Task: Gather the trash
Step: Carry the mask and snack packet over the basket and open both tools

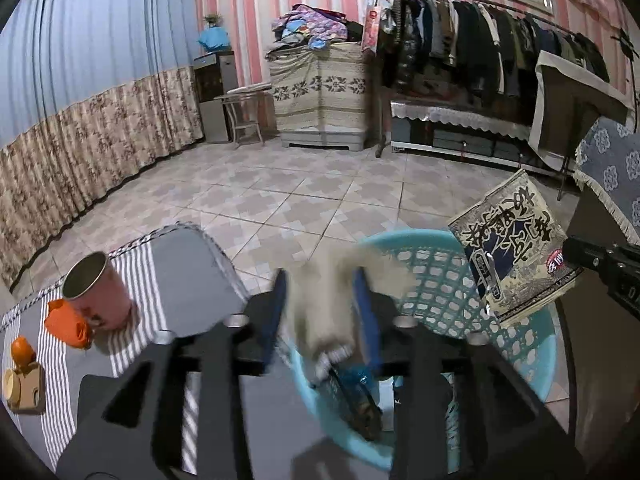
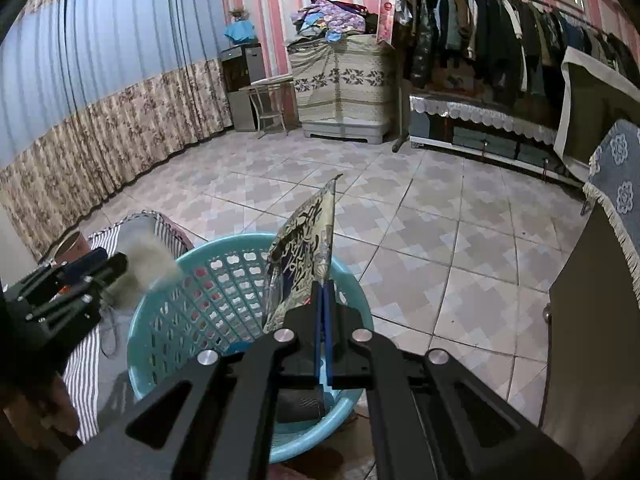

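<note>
A light blue plastic basket (image 1: pixel 436 280) stands on the floor beside a striped-cloth table (image 1: pixel 172 264). My left gripper (image 1: pixel 320 300) is shut on a blurred beige wad of cloth or paper (image 1: pixel 332 300), held over the basket's near rim. It also shows in the right wrist view (image 2: pixel 116 268) with the wad (image 2: pixel 148 264). My right gripper (image 2: pixel 325 292) is shut on a black-and-cream printed snack wrapper (image 2: pixel 308 248), held upright over the basket (image 2: pixel 192 292). The wrapper shows in the left wrist view (image 1: pixel 512 248) too. Dark items lie in the basket's bottom (image 1: pixel 360 404).
On the table are a pink metal cup (image 1: pixel 100 292), an orange crumpled piece (image 1: pixel 66 324), an orange fruit (image 1: pixel 22 352) and a small tan holder (image 1: pixel 24 388). A dark cabinet (image 2: pixel 596 340) under a blue cloth stands right. Tiled floor (image 2: pixel 420 216) stretches to a clothes rack (image 2: pixel 500 32).
</note>
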Demonstrator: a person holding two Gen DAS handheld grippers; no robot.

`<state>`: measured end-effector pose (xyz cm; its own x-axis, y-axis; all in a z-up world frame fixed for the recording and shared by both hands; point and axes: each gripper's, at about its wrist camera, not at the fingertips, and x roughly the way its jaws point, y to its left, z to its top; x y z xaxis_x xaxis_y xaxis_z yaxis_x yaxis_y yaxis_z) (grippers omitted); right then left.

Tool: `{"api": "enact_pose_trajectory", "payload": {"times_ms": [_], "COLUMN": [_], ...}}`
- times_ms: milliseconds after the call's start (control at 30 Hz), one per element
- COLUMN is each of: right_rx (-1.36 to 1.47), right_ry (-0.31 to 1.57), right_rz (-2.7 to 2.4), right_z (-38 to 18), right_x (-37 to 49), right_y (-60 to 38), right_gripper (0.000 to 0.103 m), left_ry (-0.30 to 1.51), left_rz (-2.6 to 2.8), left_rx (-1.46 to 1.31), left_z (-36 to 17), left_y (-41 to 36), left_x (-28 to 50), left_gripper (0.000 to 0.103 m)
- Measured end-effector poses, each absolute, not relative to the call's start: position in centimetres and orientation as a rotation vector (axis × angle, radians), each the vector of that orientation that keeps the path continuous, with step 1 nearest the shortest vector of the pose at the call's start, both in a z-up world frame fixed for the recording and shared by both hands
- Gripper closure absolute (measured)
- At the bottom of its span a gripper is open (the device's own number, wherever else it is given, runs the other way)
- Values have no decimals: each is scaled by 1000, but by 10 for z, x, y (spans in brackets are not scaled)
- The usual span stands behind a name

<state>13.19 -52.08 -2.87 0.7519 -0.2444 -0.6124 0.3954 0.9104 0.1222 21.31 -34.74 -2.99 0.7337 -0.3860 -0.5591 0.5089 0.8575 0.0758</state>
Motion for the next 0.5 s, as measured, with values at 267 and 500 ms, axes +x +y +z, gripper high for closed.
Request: {"api": "enact_pose_trajectory", "payload": {"times_ms": [267, 500], "right_rx": [267, 290], "right_ry": [654, 672], "right_rz": [-323, -266], "right_z": [-40, -55], "right_x": [143, 160], "right_y": [-515, -500], "right_gripper": [101, 86], "left_ry": [519, 484], "left_rz": [-424, -354], "left_rx": [188, 180], "left_z": [-17, -3], "left_y": [-330, -300], "left_x": [209, 208], "left_gripper": [19, 12]}}
